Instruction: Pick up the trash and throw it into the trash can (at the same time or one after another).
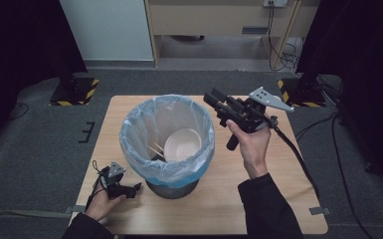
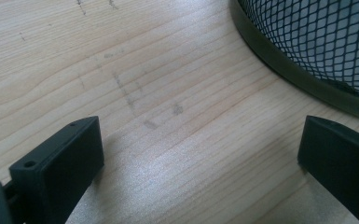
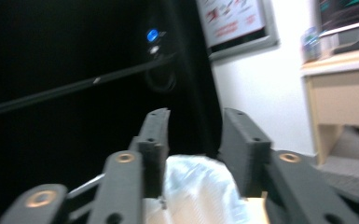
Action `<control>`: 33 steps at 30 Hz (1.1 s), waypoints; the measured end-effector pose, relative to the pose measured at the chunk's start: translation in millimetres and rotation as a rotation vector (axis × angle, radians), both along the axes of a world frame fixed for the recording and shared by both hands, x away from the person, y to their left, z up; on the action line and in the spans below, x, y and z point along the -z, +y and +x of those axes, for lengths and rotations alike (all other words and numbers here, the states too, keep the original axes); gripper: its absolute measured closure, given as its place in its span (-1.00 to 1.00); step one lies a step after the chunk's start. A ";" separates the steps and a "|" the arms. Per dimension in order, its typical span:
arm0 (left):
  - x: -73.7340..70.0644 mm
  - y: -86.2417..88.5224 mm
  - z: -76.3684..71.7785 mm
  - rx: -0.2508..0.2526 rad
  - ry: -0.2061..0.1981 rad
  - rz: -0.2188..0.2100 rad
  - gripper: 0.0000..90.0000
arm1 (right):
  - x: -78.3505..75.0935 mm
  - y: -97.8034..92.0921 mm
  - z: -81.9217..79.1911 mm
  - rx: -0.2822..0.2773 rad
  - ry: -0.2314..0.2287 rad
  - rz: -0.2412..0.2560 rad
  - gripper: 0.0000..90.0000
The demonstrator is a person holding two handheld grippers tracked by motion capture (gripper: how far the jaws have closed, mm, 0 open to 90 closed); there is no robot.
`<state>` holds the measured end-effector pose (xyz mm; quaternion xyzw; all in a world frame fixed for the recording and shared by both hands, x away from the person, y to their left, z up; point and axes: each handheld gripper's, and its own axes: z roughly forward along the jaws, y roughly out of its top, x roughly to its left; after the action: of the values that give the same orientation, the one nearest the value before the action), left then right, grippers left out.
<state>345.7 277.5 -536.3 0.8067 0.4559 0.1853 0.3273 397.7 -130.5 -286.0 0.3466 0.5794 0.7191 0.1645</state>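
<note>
Left gripper [image 1: 129, 190] rested low on the bench [image 1: 278, 199] at the near left corner, held in the person's left hand [image 1: 99, 203]. Jaws spread wide, nothing between them; the left gripper view showed bare wood grain in the gap and the mesh wall of the bin [image 2: 317, 42] just beyond the far jaw. Judged parked: set down beside the bin's foot, apart from it, so as not to interfere.

Centre of bench: round mesh waste bin [image 1: 171, 186] lined with a pale blue plastic bag [image 1: 134, 144], the bag's edge folded outward over the rim, probably to keep the liner from slipping in. Inside lay a white paper bowl [image 1: 183, 144], tilted against the inner wall, with thin wooden sticks [image 1: 155, 149] just left of it, likely chopsticks or skewers; could not tell which. Both appeared already discarded.

Right of the bin: right gripper [image 1: 211, 99] held up off the bench in the right hand [image 1: 251, 142], pointing leftward over the bin's far right rim. Jaws parted with a moderate gap and empty; in the right gripper view the bag [image 3: 200, 186] showed blurred below and between them, the room wall behind. Judged that the raised, tilted hold suited a release over the opening; nothing remained pinched.

Its cable [image 1: 298, 159] trailed off the bench's right edge.
</note>
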 end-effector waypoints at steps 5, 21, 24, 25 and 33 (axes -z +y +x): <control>0.0 0.0 0.0 0.000 -0.001 0.000 -1.00 | 0.3 -28.6 1.6 0.118 -0.021 0.004 -0.11; 0.0 -0.1 0.0 0.000 -0.001 0.001 -1.00 | 104.6 -97.2 -4.2 0.232 0.195 -0.193 -0.38; 0.0 -0.1 0.0 0.000 -0.001 0.000 -1.00 | 130.4 -106.8 -5.0 0.246 0.256 -0.226 -0.40; 0.0 0.0 -0.1 0.000 -0.001 0.001 -1.00 | 135.8 -108.8 -4.7 0.248 0.272 -0.242 -0.42; 0.0 0.0 0.0 0.000 -0.001 0.000 -1.00 | 193.8 -136.9 -6.3 0.278 0.468 -0.381 -0.48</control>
<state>345.7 277.5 -536.3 0.8066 0.4558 0.1857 0.3272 391.4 -267.4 -479.8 0.5412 0.6726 0.4694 0.1855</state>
